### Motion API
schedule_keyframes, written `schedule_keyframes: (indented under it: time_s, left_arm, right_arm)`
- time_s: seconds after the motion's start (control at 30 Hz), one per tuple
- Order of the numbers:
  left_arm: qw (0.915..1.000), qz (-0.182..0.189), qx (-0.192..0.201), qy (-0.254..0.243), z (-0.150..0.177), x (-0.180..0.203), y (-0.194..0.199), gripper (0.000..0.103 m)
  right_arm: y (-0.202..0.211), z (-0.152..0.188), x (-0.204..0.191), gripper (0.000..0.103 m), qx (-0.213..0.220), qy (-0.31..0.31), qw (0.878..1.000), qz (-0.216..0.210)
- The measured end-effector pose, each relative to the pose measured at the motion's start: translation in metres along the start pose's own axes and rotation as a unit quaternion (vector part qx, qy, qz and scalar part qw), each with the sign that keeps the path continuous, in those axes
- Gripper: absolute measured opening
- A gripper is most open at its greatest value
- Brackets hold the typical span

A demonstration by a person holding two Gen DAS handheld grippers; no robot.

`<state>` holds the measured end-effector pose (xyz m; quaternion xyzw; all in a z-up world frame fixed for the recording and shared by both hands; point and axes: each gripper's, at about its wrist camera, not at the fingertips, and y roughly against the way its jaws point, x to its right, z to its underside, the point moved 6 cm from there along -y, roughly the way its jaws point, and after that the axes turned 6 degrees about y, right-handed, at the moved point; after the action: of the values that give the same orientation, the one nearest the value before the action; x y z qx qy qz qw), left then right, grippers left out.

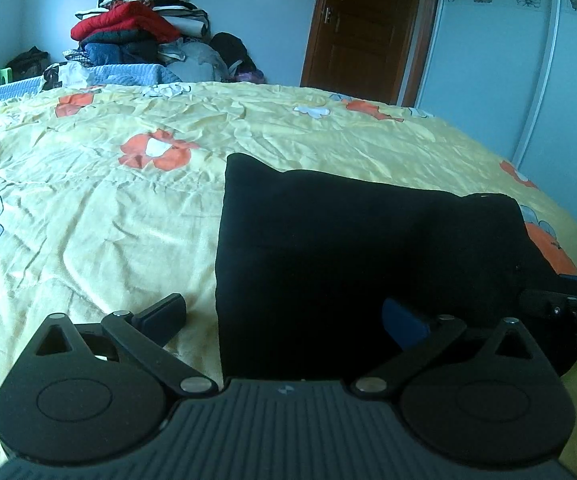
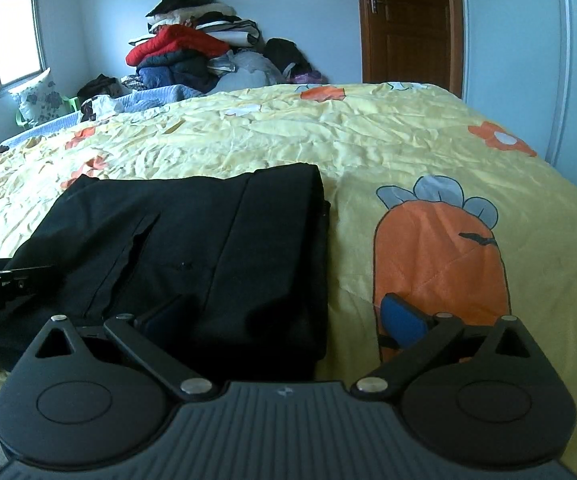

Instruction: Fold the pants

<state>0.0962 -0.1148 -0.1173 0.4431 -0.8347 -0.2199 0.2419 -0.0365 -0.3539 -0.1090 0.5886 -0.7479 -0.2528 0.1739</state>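
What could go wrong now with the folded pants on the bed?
1. Both grippers are open with one finger over the black pants: the left gripper at their left edge, the right gripper at their right edge. Pulling back carelessly could drag a layer and undo the fold.
2. The pants lie near the front edge of the yellow bedspread; a nudge might slide them off.
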Motion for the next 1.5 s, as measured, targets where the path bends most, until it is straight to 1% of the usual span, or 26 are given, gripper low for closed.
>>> schedule_keyframes:
  time_s: [0.5,0.67,0.73,0.77,0.8,0.83,0.87,0.9,0.93,0.97,1.0,1.03,1.07,1.1,1.13,1.17,1.2,1.3,1.33,1.37,1.43,1.5]
  left_arm:
    - [1.0,0.0,0.0,0.0,0.0,0.0,-0.001,0.103]
    - [1.0,0.007,0.0,0.003,-0.001,-0.003,0.001,0.103]
    - [0.9999,-0.005,0.002,0.011,-0.002,-0.006,0.005,0.102]
    - [0.9999,-0.008,0.002,0.015,-0.003,-0.007,0.011,0.099]
    - [0.9998,-0.005,0.002,0.017,-0.003,-0.007,0.018,0.099]
    - [0.9998,0.007,0.005,0.017,-0.004,-0.006,0.028,0.1]
    - [0.9994,0.03,0.014,0.013,-0.005,-0.003,0.039,0.1]
    - [0.9982,0.054,0.025,0.005,-0.005,0.001,0.049,0.101]
    - [0.9968,0.073,0.032,-0.004,-0.004,0.006,0.056,0.103]
    - [0.9961,0.083,0.029,-0.012,-0.002,0.01,0.058,0.103]
    - [0.9957,0.089,0.012,-0.025,0.002,0.016,0.055,0.103]
    - [0.9953,0.088,-0.01,-0.037,0.007,0.021,0.048,0.103]
    - [0.9952,0.076,-0.032,-0.052,0.013,0.023,0.04,0.103]
    - [0.9957,0.059,-0.033,-0.064,0.016,0.023,0.036,0.103]
    - [0.9963,0.042,-0.026,-0.07,0.016,0.021,0.037,0.103]
    - [0.9971,0.034,-0.024,-0.064,0.015,0.015,0.038,0.103]
    - [0.9979,0.028,-0.026,-0.052,0.013,0.008,0.038,0.103]
    - [0.9994,0.016,-0.031,-0.003,0.007,-0.011,0.038,0.103]
    - [0.9993,0.017,-0.032,0.008,0.005,-0.013,0.039,0.101]
    - [0.9993,0.014,-0.03,0.014,0.004,-0.012,0.041,0.101]
    - [0.9997,0.001,-0.022,0.007,0.002,-0.009,0.044,0.101]
    - [0.9997,-0.015,-0.019,0.006,0.001,-0.007,0.047,0.101]
  right_arm:
    - [0.0,0.001,0.001,0.103,0.001,-0.001,1.0,-0.001]
    - [-0.001,0.001,0.001,0.103,0.0,0.0,1.0,-0.001]
    - [0.0,0.001,0.001,0.103,0.001,-0.003,1.0,-0.002]
    - [0.0,0.001,0.002,0.103,0.001,-0.002,1.0,0.002]
    - [0.002,0.001,0.002,0.103,0.004,-0.005,1.0,0.011]
    - [0.008,0.0,0.003,0.103,0.015,-0.008,0.999,0.03]
    - [0.018,-0.003,0.001,0.103,0.036,-0.008,0.998,0.049]
    - [0.032,-0.007,-0.003,0.103,0.065,-0.004,0.997,0.052]
    - [0.046,-0.012,-0.013,0.103,0.097,0.003,0.995,0.022]
    - [0.055,-0.017,-0.025,0.102,0.115,0.008,0.993,-0.028]
    - [0.057,-0.019,-0.038,0.102,0.113,0.016,0.991,-0.066]
    - [0.053,-0.02,-0.051,0.102,0.092,0.034,0.992,-0.082]
    - [0.045,-0.018,-0.061,0.102,0.069,0.059,0.993,-0.076]
    - [0.034,-0.013,-0.067,0.102,0.047,0.081,0.994,-0.061]
    - [0.022,-0.006,-0.07,0.102,0.017,0.097,0.994,-0.041]
    - [0.015,0.001,-0.069,0.103,0.0,0.105,0.994,-0.021]
    - [0.016,0.004,-0.067,0.103,0.012,0.103,0.994,-0.015]
    - [0.021,0.004,-0.056,0.103,0.003,0.067,0.998,0.012]
    - [0.023,0.004,-0.056,0.103,0.007,0.056,0.998,0.016]
    - [0.027,0.003,-0.058,0.103,0.015,0.053,0.998,0.016]
    - [0.033,0.002,-0.065,0.103,0.033,0.057,0.998,0.01]
    - [0.032,0.001,-0.069,0.103,0.032,0.071,0.997,0.018]
